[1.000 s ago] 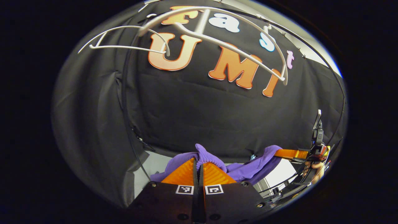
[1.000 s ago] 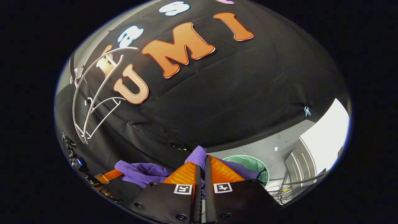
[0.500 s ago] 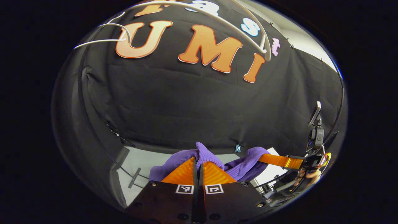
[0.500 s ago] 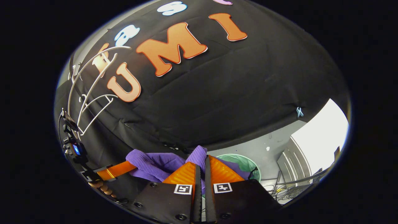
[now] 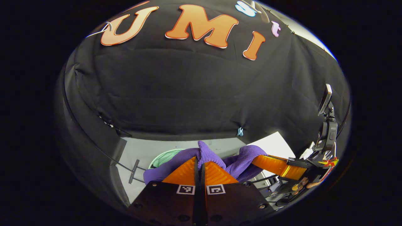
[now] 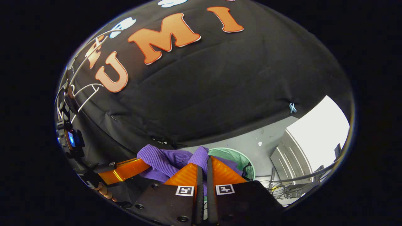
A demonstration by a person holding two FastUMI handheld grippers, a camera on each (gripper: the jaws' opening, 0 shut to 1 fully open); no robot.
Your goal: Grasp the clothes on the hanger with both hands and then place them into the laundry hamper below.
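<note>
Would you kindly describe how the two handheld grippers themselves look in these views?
Each gripper, left and right, has a black wedge-shaped body with screw heads, a square black-and-white marker at the base of each ribbed, triangular finger, and a camera unit mounted on top.

Legible text: none. Square black-and-white coded markers (image 5: pixel 201 189) sit near, on each gripper's finger bases, left and right; they carry patterns, not readable characters.

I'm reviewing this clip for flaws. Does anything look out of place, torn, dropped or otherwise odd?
Nothing stands out. The purple garment is bunched but intact, pinched by the right gripper and the left gripper, above the green hamper on the floor.
</note>
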